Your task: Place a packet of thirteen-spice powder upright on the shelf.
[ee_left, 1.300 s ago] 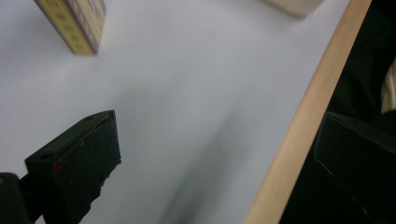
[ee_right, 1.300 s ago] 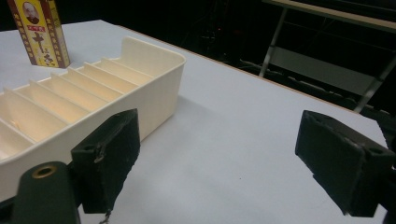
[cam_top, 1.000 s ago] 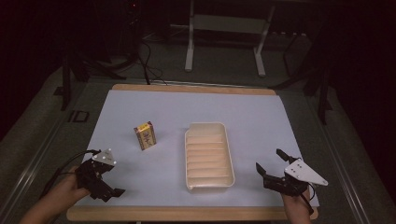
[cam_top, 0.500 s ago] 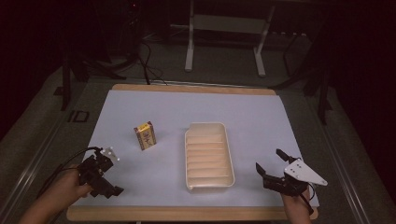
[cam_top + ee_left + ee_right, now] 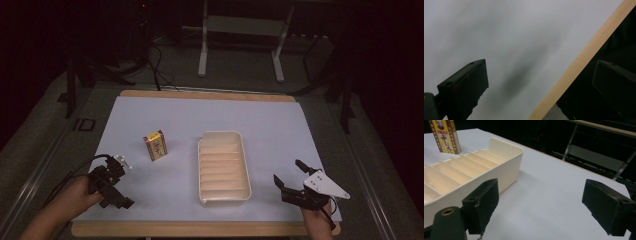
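Two grippers sit low over the near side of a table (image 5: 280, 125) covered in a pale sheet with a wooden edge. The left gripper (image 5: 111, 186), held in the person's left hand (image 5: 75, 194), is near the front left corner; in the left gripper view its jaws stand wide apart with nothing between them, one over the pale sheet and the other past the wooden edge (image 5: 584, 56), over the dark beyond. The right gripper (image 5: 292, 181), with its grey three-cornered plate on top, is near the front right corner, just right of a cream tray (image 5: 243, 165). Its jaws are also spread wide and hold nothing; in the right gripper view the tray's outer wall runs close beside one jaw without touching it.

The tray lies lengthwise toward the far side, split by cross ribs into narrow compartments that look bare, though the dim light makes the nearest ones hard to read. A small yellow box (image 5: 155, 145) with red print stands upright on the sheet, left of the tray and apart from it. Dark metal stands (image 5: 240, 42) rise beyond the table.
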Motion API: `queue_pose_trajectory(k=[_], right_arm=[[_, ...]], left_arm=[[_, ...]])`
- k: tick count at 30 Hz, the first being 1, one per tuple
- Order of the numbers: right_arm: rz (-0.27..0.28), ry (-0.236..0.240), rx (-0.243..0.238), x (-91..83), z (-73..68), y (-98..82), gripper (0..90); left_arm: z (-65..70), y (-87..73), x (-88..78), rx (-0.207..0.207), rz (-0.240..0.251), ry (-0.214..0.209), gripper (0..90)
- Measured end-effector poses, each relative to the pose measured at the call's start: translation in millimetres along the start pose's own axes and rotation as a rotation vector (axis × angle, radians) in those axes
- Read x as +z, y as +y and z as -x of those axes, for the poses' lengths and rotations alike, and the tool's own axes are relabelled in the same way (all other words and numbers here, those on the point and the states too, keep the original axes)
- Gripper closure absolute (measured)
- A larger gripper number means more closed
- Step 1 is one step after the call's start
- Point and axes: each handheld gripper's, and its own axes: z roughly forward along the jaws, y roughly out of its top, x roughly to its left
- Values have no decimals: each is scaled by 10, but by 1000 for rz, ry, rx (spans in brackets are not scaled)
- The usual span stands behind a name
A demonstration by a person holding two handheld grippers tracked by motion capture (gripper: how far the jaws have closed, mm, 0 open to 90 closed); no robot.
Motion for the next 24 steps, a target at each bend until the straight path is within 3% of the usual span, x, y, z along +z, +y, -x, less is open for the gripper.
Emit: queue_pose_trajectory(k=[8, 13, 24], right_arm=[[0, 0, -5, 1, -2, 0, 141], [-1, -1, -3, 3, -2, -1, 141], [-2, -2, -5, 4, -6, -1, 140]], left_arm=[[-96, 55, 26, -52, -97, 4, 6], [-128, 109, 3, -43, -108, -15, 6], [-205, 236, -69, -20, -162, 7, 6]])
